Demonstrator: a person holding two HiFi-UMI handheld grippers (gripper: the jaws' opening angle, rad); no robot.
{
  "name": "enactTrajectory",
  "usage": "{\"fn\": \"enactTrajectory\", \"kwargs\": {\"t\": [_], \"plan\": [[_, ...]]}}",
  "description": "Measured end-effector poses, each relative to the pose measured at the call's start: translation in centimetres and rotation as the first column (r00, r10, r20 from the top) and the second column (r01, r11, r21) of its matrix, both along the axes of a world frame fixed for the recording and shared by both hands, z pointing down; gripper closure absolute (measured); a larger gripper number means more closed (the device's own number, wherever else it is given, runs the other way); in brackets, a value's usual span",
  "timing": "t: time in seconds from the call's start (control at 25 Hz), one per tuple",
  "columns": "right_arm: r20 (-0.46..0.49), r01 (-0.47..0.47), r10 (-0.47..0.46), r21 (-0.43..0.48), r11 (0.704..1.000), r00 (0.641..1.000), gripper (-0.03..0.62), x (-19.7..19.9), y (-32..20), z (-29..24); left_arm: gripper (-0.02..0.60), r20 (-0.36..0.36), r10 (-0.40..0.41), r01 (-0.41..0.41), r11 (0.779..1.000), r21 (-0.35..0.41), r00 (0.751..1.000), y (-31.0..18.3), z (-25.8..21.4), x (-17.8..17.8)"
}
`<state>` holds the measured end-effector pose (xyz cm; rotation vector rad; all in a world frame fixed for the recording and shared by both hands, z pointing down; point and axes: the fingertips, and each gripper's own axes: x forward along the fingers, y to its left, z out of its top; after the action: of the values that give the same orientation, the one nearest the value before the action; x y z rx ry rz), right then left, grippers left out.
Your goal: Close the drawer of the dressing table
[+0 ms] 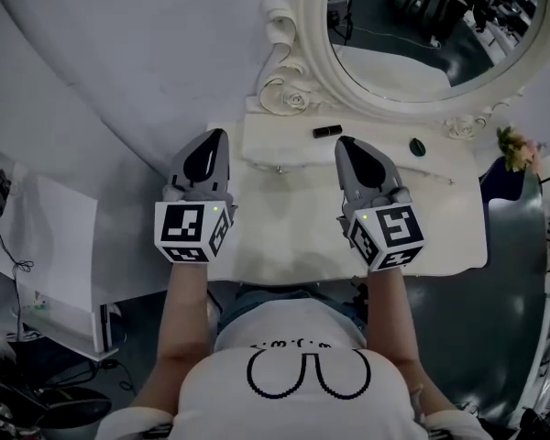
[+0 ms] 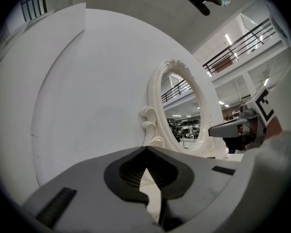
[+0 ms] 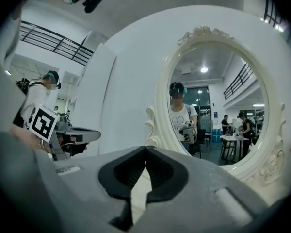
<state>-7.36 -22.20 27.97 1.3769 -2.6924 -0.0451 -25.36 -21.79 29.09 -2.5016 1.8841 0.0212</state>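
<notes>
Both grippers are held level over the white bench (image 1: pixel 284 246), side by side and pointing at the oval mirror (image 1: pixel 412 62). What matters is what lies ahead of them and lower down. The only drawer (image 1: pixel 277 160) I can make out sits in the raised tier at the back of the bench, under the mirror frame, and is marked by a small knob (image 1: pixel 278 167). It lies between the two tools, beyond their tips, and clearly nearer the left gripper (image 1: pixel 218 136) than the right gripper (image 1: pixel 346 142). The drawer's travel seems to run straight away from the person toward the mirror, the same line the fingers point along. The left fingers are pressed tip to tip with nothing between them (only pale bench shows through the gap behind the tips). The right fingers are likewise fully closed and empty. From this steep angle the drawer's front looks about flush with the tier, though I cannot be sure. If any push remains, it would probably fall to the left gripper, lowered to the knob's level and driven forward.
</notes>
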Motion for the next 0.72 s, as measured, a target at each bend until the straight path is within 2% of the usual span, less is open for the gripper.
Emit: {"fn": "enactTrajectory", "kwargs": {"t": [0.36, 0.72], "plan": [[0.022, -0.034, 0.031, 0.118, 0.992, 0.999, 0.592, 1.3, 1.5, -4.5, 0.583, 0.034, 0.016, -0.019, 0.996, 0.087, 0.999, 0.9, -4.0, 0.8], [0.018, -0.041, 0.039, 0.163, 0.986, 0.999, 0.592, 1.4, 2.0, -6.1, 0.583, 0.042, -0.001, -0.004, 0.991, 0.133, 0.999, 1.2, -5.8, 0.3]]}}
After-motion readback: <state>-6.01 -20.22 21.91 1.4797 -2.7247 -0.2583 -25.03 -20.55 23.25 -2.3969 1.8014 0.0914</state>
